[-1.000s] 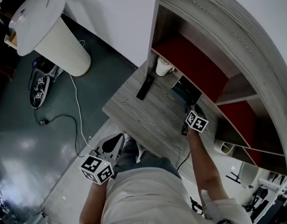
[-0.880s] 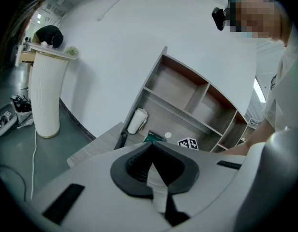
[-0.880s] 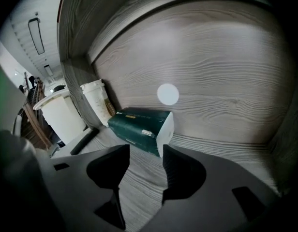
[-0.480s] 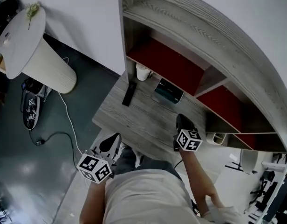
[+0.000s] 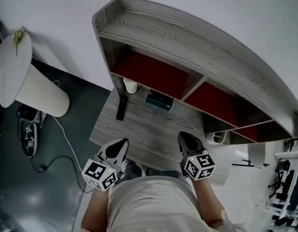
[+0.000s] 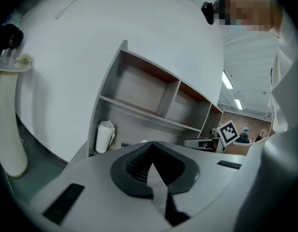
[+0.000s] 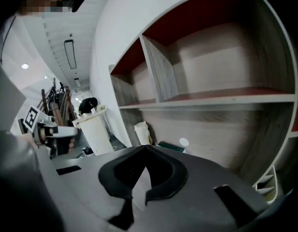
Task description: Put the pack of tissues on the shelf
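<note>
Desktop (image 5: 139, 124) — tissue pack (image 5: 159, 99) near its back edge.

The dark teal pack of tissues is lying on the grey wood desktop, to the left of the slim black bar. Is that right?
Not quite. The dark teal pack of tissues does lie on the grey wood desktop, but to the right of the slim black bar, not to its left. The head view shows this.
</note>
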`<act>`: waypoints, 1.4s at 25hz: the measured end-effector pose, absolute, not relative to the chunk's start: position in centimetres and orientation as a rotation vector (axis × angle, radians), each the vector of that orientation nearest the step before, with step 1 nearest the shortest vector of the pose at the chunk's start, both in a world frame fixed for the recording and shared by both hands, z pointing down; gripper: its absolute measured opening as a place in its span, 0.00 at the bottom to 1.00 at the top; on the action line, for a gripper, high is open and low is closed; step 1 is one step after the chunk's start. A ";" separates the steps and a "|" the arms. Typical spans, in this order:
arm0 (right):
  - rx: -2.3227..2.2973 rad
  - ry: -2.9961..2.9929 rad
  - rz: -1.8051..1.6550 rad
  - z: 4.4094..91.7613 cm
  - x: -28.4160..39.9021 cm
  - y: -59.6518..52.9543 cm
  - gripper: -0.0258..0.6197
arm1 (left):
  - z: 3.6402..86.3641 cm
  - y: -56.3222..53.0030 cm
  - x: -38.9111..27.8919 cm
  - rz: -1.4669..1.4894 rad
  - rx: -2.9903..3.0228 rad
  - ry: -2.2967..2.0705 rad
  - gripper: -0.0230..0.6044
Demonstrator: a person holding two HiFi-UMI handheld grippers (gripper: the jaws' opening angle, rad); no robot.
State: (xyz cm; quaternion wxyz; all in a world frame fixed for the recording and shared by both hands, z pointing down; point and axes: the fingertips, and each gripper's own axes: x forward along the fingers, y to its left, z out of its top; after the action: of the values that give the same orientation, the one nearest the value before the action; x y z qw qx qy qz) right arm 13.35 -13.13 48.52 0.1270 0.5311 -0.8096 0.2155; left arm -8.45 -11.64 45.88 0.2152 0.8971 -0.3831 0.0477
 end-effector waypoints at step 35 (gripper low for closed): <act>1.491 -2.462 0.442 41.5 11.4 -10.4 0.08 | 42.3 -11.4 -7.5 0.153 2.629 -1.025 0.06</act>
State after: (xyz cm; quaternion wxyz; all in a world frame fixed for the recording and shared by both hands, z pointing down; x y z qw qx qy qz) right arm 11.40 -10.39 41.53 0.1147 0.5086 -0.8399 0.1507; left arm -7.52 -11.35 42.28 0.1570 0.9188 -0.3581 0.0535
